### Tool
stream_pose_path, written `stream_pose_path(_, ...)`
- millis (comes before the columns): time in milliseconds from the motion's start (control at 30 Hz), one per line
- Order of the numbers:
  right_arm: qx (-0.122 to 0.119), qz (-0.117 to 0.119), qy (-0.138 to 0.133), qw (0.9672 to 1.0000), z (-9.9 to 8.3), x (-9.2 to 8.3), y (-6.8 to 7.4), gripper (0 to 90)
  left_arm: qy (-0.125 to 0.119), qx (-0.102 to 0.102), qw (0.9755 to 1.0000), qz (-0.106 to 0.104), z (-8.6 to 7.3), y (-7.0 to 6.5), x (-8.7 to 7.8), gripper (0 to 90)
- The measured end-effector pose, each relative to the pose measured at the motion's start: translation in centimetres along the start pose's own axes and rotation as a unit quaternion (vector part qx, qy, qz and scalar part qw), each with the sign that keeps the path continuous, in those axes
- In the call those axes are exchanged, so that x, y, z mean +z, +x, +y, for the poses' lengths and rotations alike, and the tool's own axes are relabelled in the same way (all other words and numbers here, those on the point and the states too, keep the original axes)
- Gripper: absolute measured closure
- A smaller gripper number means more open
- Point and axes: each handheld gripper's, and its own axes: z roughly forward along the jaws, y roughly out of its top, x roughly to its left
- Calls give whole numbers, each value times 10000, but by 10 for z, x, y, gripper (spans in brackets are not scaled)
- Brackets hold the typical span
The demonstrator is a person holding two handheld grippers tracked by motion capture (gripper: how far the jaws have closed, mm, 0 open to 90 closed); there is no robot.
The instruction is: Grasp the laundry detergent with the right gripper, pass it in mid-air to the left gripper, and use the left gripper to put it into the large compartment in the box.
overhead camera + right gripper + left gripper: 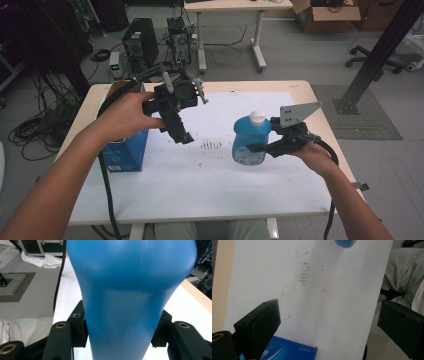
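On the white sheet (200, 170) that covers the bench (305, 90), a blue bottle (250, 142) with a white cap (257, 117) serves as the landmark: it is upright, right of the sheet's middle, and its base is either resting on the sheet or just above it (the high view does not settle which). The right tool (256, 148) comes at the bottle from its right and is clenched on its lower body; in the right gripper view the blue bottle (130, 297) bulges between the two black jaws, which press against both its sides. A grey three-cornered plate (296, 115) sits on top of this tool, just right of the bottle's cap. Left of the bottle, raised above the sheet and well apart from it, the left tool (183, 134) points down at the sheet with its jaws spread wide and nothing between them; the left gripper view looks down between those jaws at the sheet. Farther left of the bottle, beyond the left tool, a blue box (125, 150) stands near the bench's left edge, partly hidden by the left hand (127, 117). Between the bottle and the box, a patch of small dark smudges (212, 145) marks the sheet.
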Motion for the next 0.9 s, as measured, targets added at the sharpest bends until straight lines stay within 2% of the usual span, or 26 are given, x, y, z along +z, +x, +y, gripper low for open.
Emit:
stream_pose_path(400,-126,146,35,9998,16,10,8,443,13,337,9994,-4,23,-10,-13,50)
stream_pose_path(900,-224,390,21,9990,26,39,13,444,156,582,9981,-142,40,-19,-7,50)
